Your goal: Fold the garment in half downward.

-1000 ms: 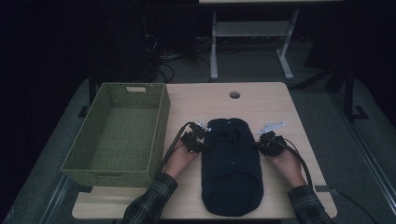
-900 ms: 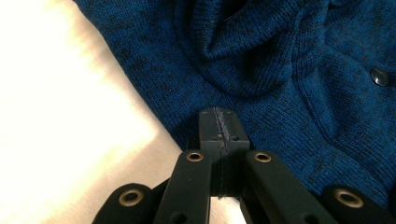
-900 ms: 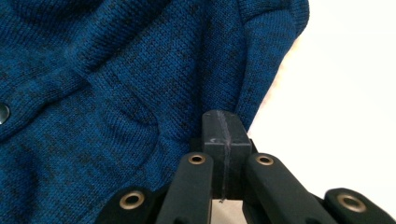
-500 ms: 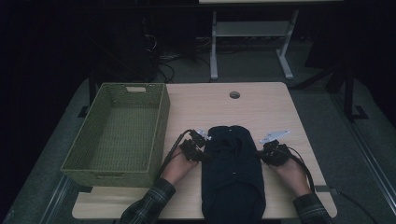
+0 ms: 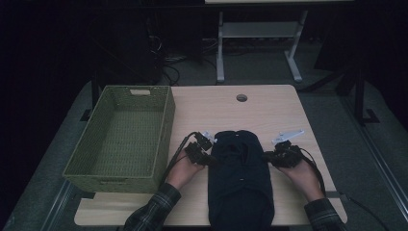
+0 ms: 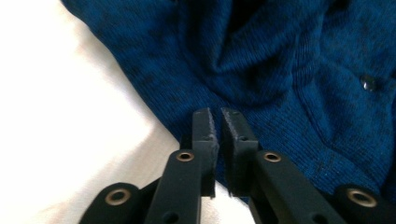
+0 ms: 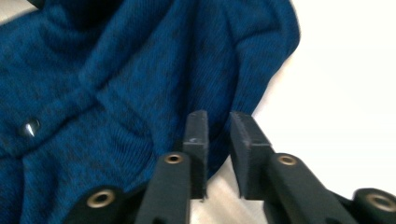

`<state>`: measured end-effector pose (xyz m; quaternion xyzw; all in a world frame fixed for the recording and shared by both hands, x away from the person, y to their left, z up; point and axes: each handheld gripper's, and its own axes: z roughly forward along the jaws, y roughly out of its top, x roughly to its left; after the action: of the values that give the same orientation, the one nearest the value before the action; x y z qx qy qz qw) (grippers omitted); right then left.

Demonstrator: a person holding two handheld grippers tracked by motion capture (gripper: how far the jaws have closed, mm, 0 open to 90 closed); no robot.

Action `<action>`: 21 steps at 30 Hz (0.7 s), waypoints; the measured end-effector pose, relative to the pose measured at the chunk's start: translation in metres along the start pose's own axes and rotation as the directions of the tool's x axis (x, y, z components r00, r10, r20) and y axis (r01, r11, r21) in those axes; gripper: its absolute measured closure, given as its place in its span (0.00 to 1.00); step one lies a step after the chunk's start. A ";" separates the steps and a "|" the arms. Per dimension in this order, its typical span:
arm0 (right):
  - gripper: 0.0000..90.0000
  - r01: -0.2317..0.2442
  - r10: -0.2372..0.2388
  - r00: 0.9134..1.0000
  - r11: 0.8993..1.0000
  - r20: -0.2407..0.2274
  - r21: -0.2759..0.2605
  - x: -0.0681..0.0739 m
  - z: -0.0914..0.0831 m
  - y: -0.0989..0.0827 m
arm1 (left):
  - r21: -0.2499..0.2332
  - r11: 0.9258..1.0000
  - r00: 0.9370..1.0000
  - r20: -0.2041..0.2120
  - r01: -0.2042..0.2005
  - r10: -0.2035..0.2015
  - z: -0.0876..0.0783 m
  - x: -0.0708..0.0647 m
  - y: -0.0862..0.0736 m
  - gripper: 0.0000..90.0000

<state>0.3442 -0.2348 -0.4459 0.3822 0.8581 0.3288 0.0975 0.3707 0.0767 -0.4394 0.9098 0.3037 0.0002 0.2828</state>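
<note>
A dark blue knitted garment (image 5: pixel 240 178) with snap buttons lies folded lengthwise on the wooden table (image 5: pixel 231 108), reaching the near edge. My left gripper (image 5: pixel 210 159) rests at its left edge. In the left gripper view the gripper (image 6: pixel 217 126) has just been opening: a narrow gap shows between its pads, with no cloth in it and the knit (image 6: pixel 289 70) just beyond. My right gripper (image 5: pixel 267 156) is at the garment's right edge. Its jaws (image 7: pixel 218 135) have also just been opening and stand a little apart over the fabric's (image 7: pixel 107 93) edge, gripping nothing.
A green woven basket (image 5: pixel 166 127) stands empty on the table's left side, close to my left hand. A round cable hole (image 5: pixel 241 97) is near the far edge. Bare tabletop lies beyond the garment. A white desk frame (image 5: pixel 260 33) stands on the floor behind.
Both grippers have drawn slightly toward the near edge along the garment's sides. The garment's far end has settled a little lower. Both pairs of jaws have parted slightly.
</note>
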 end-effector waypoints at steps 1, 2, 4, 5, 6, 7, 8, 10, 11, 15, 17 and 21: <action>0.81 -0.011 0.011 1.000 0.999 -0.004 -0.036 -0.003 -0.004 0.005 | -0.021 1.000 1.000 -0.011 0.007 -0.007 -0.005 0.004 0.003 0.88; 0.81 -0.011 0.011 1.000 0.999 -0.004 -0.036 -0.003 -0.004 0.005 | -0.021 1.000 1.000 -0.011 0.007 -0.007 -0.005 0.004 0.003 0.87; 0.78 -0.013 0.013 1.000 1.000 -0.014 -0.024 -0.006 -0.006 0.010 | -0.039 0.999 1.000 -0.008 0.022 -0.022 -0.008 0.007 0.007 0.86; 0.78 -0.017 0.017 1.000 0.999 -0.010 -0.028 -0.007 -0.006 0.013 | -0.040 0.999 1.000 -0.012 0.017 -0.018 -0.009 0.009 0.009 0.83; 0.78 -0.010 0.010 1.000 0.999 -0.012 -0.037 -0.009 -0.006 0.015 | -0.046 0.999 1.000 -0.016 0.019 -0.020 -0.010 0.011 0.010 0.82; 0.76 -0.015 0.014 1.000 0.999 -0.019 -0.038 -0.011 -0.005 0.020 | -0.053 0.998 0.999 -0.028 0.022 -0.023 -0.012 0.014 0.014 0.79; 0.76 -0.015 0.014 1.000 0.999 -0.019 -0.038 -0.011 -0.005 0.020 | -0.053 0.998 0.999 -0.028 0.022 -0.023 -0.012 0.014 0.014 0.78; 0.75 -0.011 0.010 1.000 0.999 -0.017 -0.036 -0.013 -0.003 0.025 | -0.065 0.997 0.999 -0.030 0.029 -0.031 -0.014 0.017 0.019 0.76; 0.75 -0.011 0.010 1.000 0.999 -0.017 -0.050 -0.014 -0.003 0.027 | -0.073 0.997 0.999 -0.034 0.035 -0.037 -0.015 0.019 0.021 0.74; 0.75 0.004 -0.005 1.000 0.999 -0.018 -0.050 -0.020 0.002 0.038 | -0.082 0.996 0.997 -0.057 0.040 -0.045 -0.015 0.029 0.035 0.70; 0.74 -0.001 -0.001 1.000 0.999 -0.026 -0.049 -0.023 0.006 0.045 | -0.084 0.996 0.997 -0.066 0.043 -0.049 -0.014 0.032 0.038 0.66; 0.73 -0.011 0.009 1.000 0.998 -0.027 -0.061 -0.028 0.010 0.053 | -0.084 0.995 0.995 -0.079 0.052 -0.059 -0.010 0.041 0.047 0.64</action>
<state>0.3994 -0.2238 -0.4223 0.3789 0.8468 0.3607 0.0960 0.4280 0.0740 -0.4135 0.8878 0.3400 0.0420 0.3072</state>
